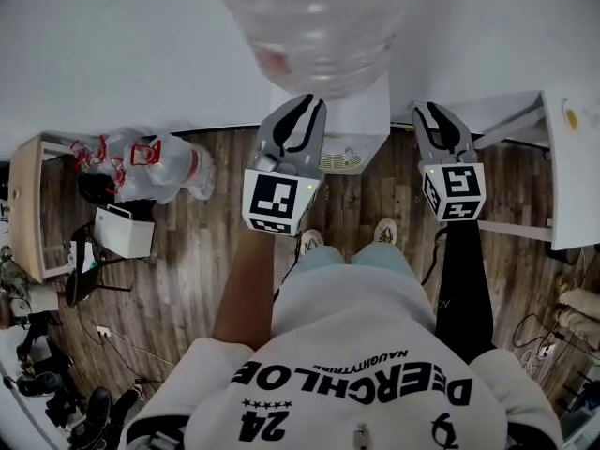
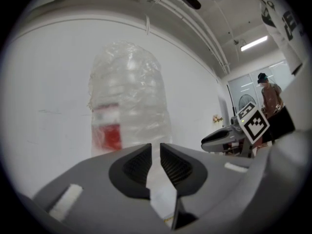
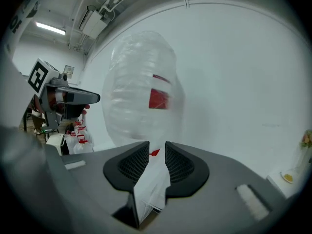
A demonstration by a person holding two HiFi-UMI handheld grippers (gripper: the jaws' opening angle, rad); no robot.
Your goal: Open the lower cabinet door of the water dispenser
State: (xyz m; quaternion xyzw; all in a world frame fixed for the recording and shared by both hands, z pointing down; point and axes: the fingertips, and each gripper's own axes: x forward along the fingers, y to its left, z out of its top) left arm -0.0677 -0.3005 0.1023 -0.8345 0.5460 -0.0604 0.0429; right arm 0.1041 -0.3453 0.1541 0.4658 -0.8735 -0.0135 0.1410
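The white water dispenser stands against the wall straight ahead, with a large clear bottle on top. Its lower cabinet door does not show from this steep angle. My left gripper is held in the air in front of the dispenser's left side. My right gripper hangs just right of the dispenser. The left gripper view has the bottle beyond the left gripper. The right gripper view has the bottle beyond the right gripper. Both pairs of jaws stand slightly apart with nothing between them.
A white table stands at the right, close to the right gripper. A heap of empty bottles lies on the wooden floor at the left, by a wooden cabinet and a white box. Another person stands far off.
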